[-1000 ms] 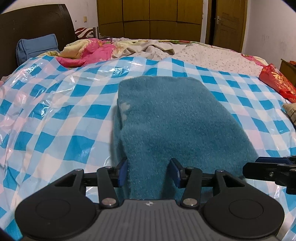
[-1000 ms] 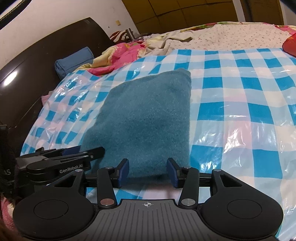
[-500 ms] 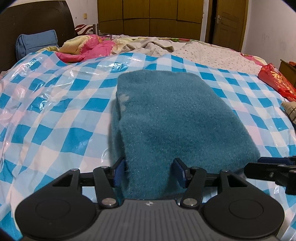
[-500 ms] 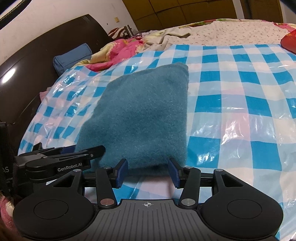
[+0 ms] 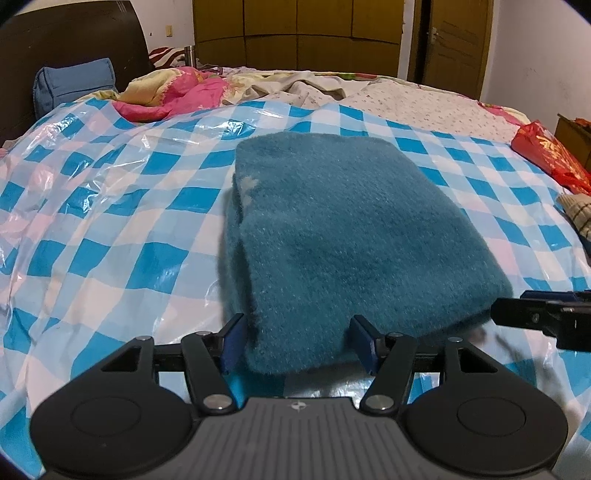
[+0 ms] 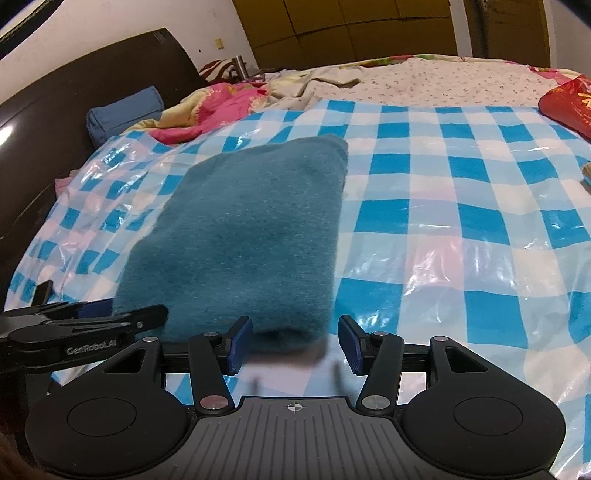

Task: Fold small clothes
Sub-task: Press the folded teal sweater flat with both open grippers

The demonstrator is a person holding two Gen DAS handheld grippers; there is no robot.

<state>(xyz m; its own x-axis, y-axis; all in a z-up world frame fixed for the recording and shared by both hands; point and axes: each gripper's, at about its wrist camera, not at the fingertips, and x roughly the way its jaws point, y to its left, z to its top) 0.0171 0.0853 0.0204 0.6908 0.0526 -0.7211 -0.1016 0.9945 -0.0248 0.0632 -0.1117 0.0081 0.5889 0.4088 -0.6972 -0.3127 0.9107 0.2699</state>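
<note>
A folded teal fleece garment (image 5: 332, 221) lies flat on the blue-and-white checked plastic sheet (image 5: 110, 229) that covers the bed. My left gripper (image 5: 298, 345) sits at the garment's near left corner; its jaws are opening, the fleece edge lies between the blue pads (image 5: 232, 343), and nothing is pinched. My right gripper (image 6: 295, 343) sits at the near right corner of the garment (image 6: 251, 221); its jaws are opening too, with a gap beside the right pad (image 6: 351, 347). Each gripper shows at the edge of the other's view: the right gripper (image 5: 543, 317), the left gripper (image 6: 92, 328).
A pink floral quilt (image 5: 177, 96) and a blue pillow (image 5: 70, 85) lie at the head of the bed by the dark headboard (image 6: 74, 85). A red bag (image 5: 550, 158) rests at the right edge. Wooden wardrobes (image 5: 295, 33) stand behind the bed.
Both grippers' jaws have spread wider around the garment's near edge. The fleece has settled flat on the sheet. The hands have barely shifted.
</note>
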